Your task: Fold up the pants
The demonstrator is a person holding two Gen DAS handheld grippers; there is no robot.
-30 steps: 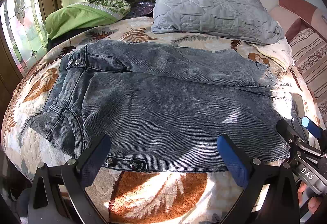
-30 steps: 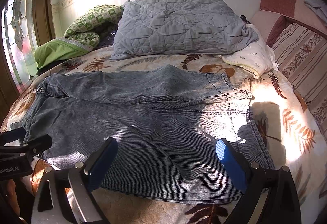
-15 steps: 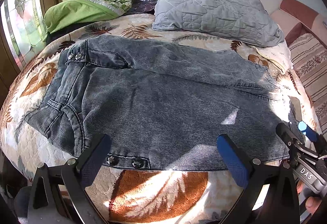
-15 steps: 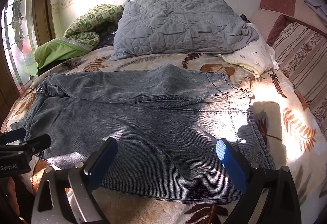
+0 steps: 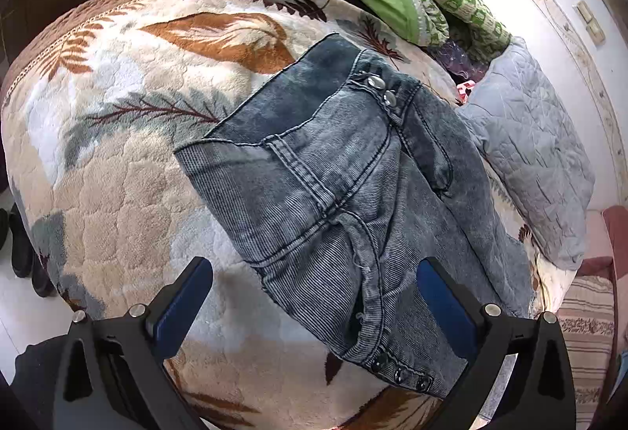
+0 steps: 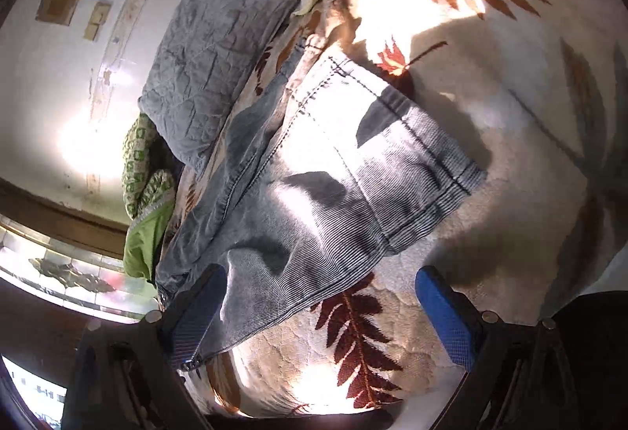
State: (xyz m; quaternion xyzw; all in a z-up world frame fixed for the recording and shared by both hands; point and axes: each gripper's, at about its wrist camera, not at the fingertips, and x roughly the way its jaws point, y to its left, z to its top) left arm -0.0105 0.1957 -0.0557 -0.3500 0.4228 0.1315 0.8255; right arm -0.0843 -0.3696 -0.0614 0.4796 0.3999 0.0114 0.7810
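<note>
Across the bed the pants lay unfolded, both grippers held wide open and empty; a hem grasp seemed required next.

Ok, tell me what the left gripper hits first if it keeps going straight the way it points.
Most likely the jeans: the open left gripper points down at their waistband end, lying on the leaf-print blanket. Depth is hard to judge through the fisheye, but nothing else shows between the fingers and the denim.

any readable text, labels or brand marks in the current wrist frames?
None readable in either view.
The jeans show only plain metal snaps, with no visible lettering.
The wall plates carry no legible marks.
No print shows on the left gripper or right gripper.
</note>
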